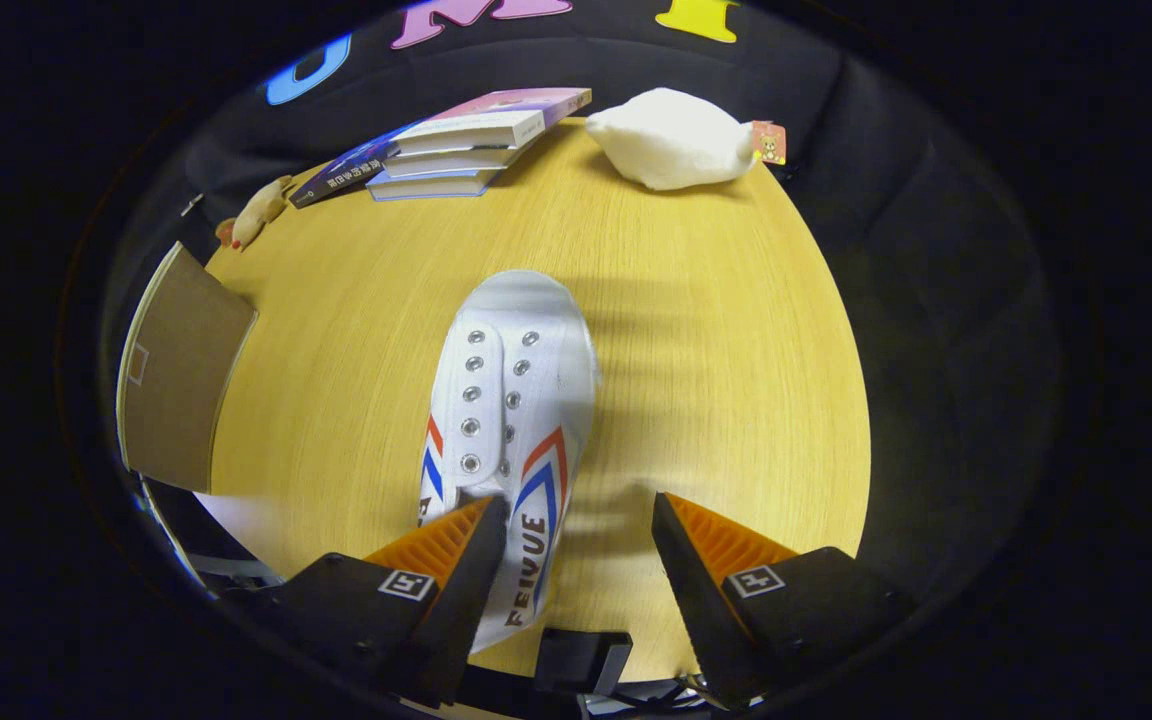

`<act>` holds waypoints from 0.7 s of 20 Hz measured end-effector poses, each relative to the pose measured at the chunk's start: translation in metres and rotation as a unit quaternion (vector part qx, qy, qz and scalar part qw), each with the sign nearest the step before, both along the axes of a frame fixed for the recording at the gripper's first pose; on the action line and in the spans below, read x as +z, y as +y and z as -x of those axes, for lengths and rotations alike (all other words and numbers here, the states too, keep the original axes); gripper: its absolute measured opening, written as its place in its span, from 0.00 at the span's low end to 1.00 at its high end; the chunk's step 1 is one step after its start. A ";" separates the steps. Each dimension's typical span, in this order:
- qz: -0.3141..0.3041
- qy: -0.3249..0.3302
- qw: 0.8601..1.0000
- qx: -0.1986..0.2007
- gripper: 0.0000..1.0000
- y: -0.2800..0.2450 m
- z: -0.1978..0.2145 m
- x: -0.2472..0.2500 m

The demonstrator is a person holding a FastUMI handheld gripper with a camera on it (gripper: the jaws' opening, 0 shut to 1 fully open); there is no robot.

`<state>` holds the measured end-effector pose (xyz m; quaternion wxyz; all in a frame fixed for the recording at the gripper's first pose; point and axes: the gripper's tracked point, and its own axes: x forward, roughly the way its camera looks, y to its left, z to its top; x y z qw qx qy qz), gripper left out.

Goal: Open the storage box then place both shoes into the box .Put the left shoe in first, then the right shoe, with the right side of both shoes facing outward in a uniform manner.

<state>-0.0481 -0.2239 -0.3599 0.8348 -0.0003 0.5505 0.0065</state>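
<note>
shoe [511, 400]: white canvas, red-blue stripes, unlaced | tool [579, 520]: fingers spread wide, gripping nothing

shoe [511, 420] side: "FEIVUE" in dark capitals, beside red and blue chevron stripes | books [456, 145] spines: print too small to read | gripper [576, 525] fingers spread apart, each with a square marker tag, no readable text

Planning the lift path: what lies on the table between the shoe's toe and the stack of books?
In the gripper view, only bare table lies between the shoe and the books. The claw is open, the shoe's heel against one finger.
</note>
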 end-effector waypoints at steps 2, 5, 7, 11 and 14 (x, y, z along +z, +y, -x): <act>-0.027 0.005 1.000 -0.008 0.81 0.007 -0.003 -0.002; -0.065 0.020 0.997 -0.023 0.56 0.020 -0.002 -0.003; -0.066 0.024 0.997 -0.039 0.34 0.020 -0.002 -0.004; -0.073 0.016 0.995 -0.059 0.14 0.018 -0.004 -0.004; -0.086 0.019 0.994 -0.067 0.08 0.020 -0.003 -0.001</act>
